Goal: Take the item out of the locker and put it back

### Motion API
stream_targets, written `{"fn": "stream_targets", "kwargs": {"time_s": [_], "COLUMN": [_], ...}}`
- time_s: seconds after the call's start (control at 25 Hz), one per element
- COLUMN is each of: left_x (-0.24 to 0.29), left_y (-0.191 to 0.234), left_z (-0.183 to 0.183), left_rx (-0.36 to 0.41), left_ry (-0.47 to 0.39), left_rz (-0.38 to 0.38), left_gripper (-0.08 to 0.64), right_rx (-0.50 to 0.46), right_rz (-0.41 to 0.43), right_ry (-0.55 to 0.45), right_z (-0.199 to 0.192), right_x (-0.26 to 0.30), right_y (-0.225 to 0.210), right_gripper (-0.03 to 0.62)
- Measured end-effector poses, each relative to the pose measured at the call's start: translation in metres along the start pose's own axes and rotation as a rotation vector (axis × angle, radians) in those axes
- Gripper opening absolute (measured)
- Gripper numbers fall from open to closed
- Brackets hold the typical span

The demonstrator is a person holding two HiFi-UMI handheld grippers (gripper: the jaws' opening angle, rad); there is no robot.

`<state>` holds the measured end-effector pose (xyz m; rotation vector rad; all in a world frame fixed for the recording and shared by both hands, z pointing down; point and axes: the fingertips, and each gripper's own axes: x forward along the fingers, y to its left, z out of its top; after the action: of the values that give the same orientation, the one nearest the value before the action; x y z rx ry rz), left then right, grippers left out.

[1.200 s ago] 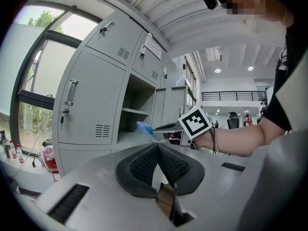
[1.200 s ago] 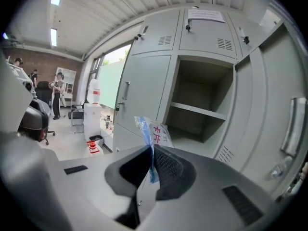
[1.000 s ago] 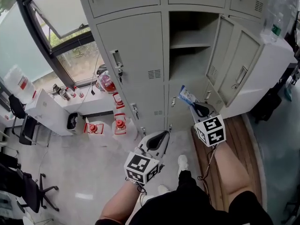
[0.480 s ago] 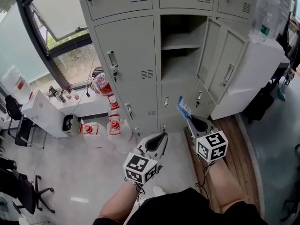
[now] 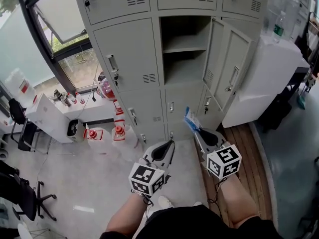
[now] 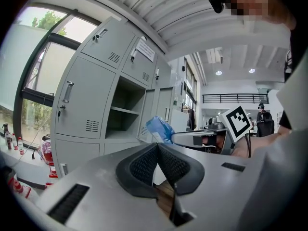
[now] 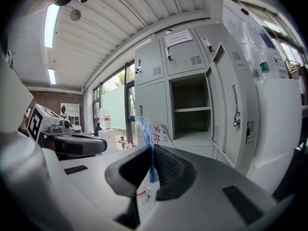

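Note:
The item is a blue-and-white packet (image 5: 191, 118), pinched at its lower edge by my right gripper (image 5: 196, 131), which is shut on it. The packet hangs in the air below and in front of the open locker (image 5: 184, 49), well outside it. The locker's shelf and floor look bare, and its door (image 5: 224, 68) is swung out to the right. In the right gripper view the packet (image 7: 151, 129) stands upright between the pads. My left gripper (image 5: 170, 143) sits beside it on the left, shut with nothing in it. The left gripper view shows the packet (image 6: 160, 128) too.
Closed grey lockers (image 5: 124, 54) surround the open one. Water jugs with red caps (image 5: 118, 132) stand on the floor at the left, near a white box (image 5: 50, 116) and an office chair (image 5: 27, 198). A white cabinet (image 5: 269, 78) with a bottle (image 5: 278, 26) stands right.
Both grippers have drawn back from the lockers, and the packet in the right one has come lower and farther from the open compartment. The grip on it is unchanged.

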<state>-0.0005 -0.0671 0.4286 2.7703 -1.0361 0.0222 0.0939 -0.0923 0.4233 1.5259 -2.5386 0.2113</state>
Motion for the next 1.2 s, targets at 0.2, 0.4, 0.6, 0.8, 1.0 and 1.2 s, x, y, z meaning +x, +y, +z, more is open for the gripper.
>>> {"fn": "stream_targets", "kwargs": {"time_s": [0.2, 0.4, 0.6, 0.8, 1.0, 1.2], "left_x": [0.006, 0.012, 0.018, 0.021, 0.020, 0.019], "left_y": [-0.025, -0.053, -0.080, -0.102, -0.121, -0.135], "left_z": [-0.004, -0.013, -0.018, -0.023, -0.025, -0.025], "left_rx": [0.000, -0.013, -0.015, -0.012, -0.005, 0.002], "left_ry": [0.005, 0.019, 0.027, 0.027, 0.026, 0.015], "left_rz": [0.031, 0.056, 0.062, 0.071, 0.080, 0.087], "left_gripper": [0.015, 0.015, 0.015, 0.015, 0.015, 0.015], "right_rx": [0.007, 0.009, 0.016, 0.019, 0.016, 0.007], "right_rz": [0.036, 0.064, 0.082, 0.100, 0.116, 0.129], "right_ry": [-0.005, -0.004, 0.000, 0.000, -0.008, -0.011], "right_z": [-0.005, -0.013, -0.021, -0.029, -0.032, -0.035], "right_x": [-0.022, -0.047, -0.071, -0.089, -0.106, -0.120], "right_y": [-0.008, -0.016, -0.023, -0.028, -0.029, -0.031], "right_gripper": [0.073, 0.073, 0.074, 0.074, 0.073, 0.072]}}
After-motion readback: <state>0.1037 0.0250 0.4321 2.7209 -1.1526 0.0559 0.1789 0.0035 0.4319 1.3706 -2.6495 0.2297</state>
